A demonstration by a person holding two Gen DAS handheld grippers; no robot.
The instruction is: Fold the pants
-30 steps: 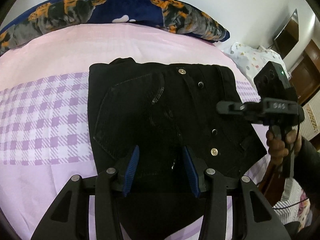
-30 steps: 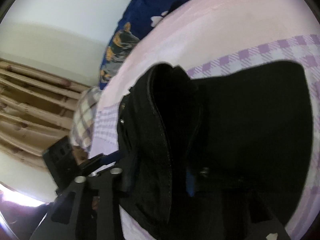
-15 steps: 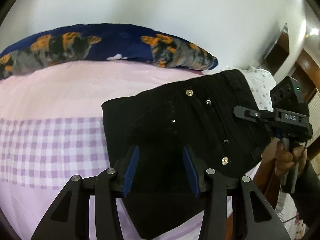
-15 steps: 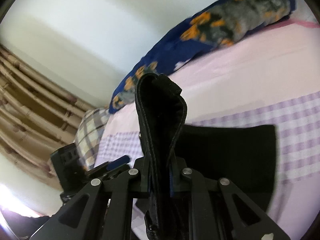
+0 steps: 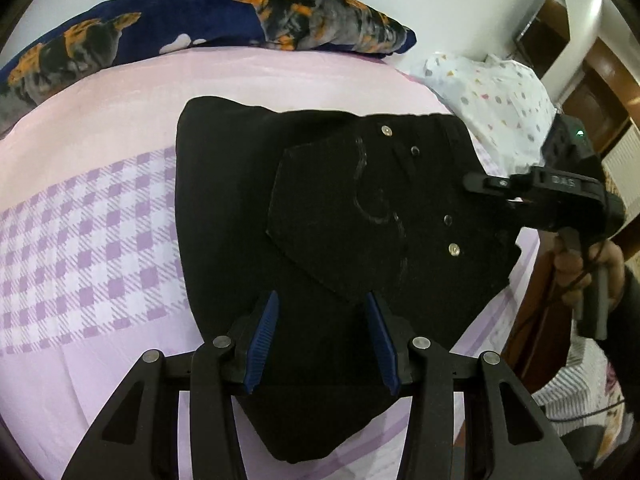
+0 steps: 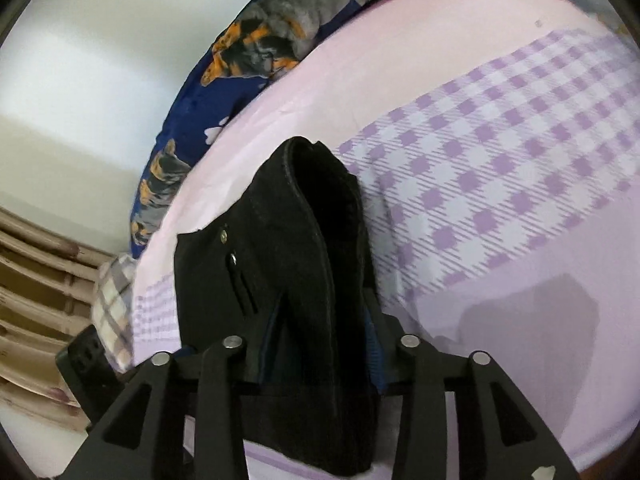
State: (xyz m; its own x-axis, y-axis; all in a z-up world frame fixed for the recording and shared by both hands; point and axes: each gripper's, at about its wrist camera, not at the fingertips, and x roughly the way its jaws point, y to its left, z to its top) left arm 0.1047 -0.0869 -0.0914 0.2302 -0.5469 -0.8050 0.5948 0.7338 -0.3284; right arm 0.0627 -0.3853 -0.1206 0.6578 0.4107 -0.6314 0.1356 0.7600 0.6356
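The black pants (image 5: 352,232) lay folded on the bed (image 5: 100,216); thick and limp, they likely need gripping at the folded waistband edge. The left tool (image 5: 322,336) stood half open above the cloth, while the right tool (image 6: 320,344), jaws opening, straddled a raised fold.

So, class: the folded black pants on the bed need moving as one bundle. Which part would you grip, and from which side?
Probably grip the black pants at the thick stacked edge nearest the left gripper, coming in low from that near side. There the layers lie together over the bedsheet, so one pinch likely catches them all; the single flap by the right gripper would unfold.
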